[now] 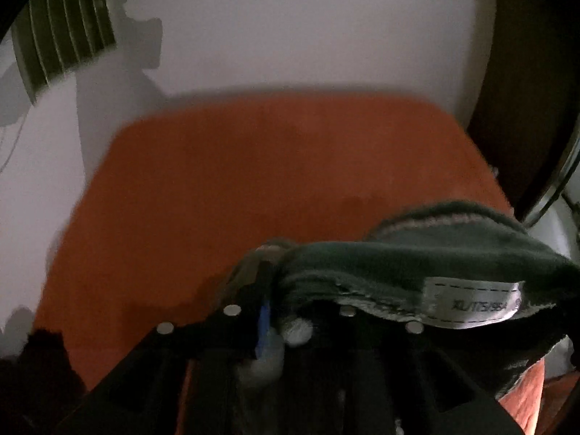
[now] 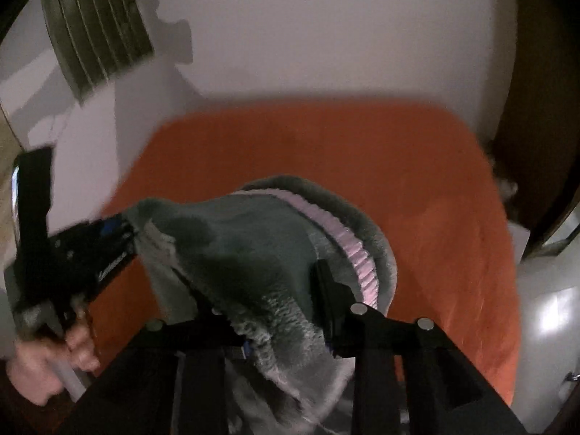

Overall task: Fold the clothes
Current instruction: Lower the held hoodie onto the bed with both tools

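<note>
Draping off both hand-held grippers, green garment (image 2: 250, 246) overhangs orange table (image 2: 435, 195).

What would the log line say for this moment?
stage: carrying garment | left claw: gripping dark green fleece garment | right claw: gripping same garment | below: orange surface

The garment (image 2: 253, 246) hangs over the bed (image 2: 435, 217), between the left gripper (image 2: 119, 233) at its left edge and the right gripper (image 2: 286, 311) near its middle. Behind the bed stands a wall (image 2: 326, 29), with a vent (image 2: 94, 25) at upper left.
</note>
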The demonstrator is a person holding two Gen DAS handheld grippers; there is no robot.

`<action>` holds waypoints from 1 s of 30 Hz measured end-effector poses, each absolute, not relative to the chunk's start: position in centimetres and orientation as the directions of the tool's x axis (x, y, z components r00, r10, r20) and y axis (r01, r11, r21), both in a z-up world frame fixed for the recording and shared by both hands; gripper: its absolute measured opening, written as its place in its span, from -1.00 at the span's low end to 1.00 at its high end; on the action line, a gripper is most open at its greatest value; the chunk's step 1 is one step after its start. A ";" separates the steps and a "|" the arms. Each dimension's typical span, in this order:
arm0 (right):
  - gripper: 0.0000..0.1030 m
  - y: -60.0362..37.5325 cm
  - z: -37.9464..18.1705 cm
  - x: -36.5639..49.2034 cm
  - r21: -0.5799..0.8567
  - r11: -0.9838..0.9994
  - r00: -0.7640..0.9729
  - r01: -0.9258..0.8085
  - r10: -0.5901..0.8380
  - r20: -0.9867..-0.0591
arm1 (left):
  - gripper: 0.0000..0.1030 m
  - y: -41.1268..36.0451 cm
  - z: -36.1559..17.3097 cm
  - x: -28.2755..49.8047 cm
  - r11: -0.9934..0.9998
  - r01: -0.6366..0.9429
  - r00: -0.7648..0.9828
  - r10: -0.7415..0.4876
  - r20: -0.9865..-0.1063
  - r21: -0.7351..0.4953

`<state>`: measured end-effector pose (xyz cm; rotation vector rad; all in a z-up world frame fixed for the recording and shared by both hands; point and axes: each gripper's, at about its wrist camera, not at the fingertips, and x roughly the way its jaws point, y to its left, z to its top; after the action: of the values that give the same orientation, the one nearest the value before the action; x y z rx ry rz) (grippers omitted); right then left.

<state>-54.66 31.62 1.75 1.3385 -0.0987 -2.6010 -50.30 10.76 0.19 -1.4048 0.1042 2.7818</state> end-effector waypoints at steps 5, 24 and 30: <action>0.35 32.6 -1.8 -55.4 0.143 -0.978 -0.570 0.149 -0.203 -0.796 | -0.10 9.5 -1.9 -52.0 -1.000 -0.005 -0.595 -0.003 -0.804 0.007; 1.00 29.1 -6.1 -63.3 -0.356 -0.923 -0.694 0.146 0.160 -0.702 | -0.09 10.1 -5.3 -60.2 -0.985 0.103 -0.618 -0.172 -0.767 0.138; 1.00 31.5 -6.0 -68.8 -0.188 -0.980 -0.721 0.061 0.087 -0.688 | -0.11 9.0 -7.6 -63.1 -0.976 0.168 -0.583 -0.210 -0.785 0.137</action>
<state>-68.83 31.54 -6.03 1.1790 0.3135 -2.9102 -63.10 8.98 -7.61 -1.4991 0.0804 2.9999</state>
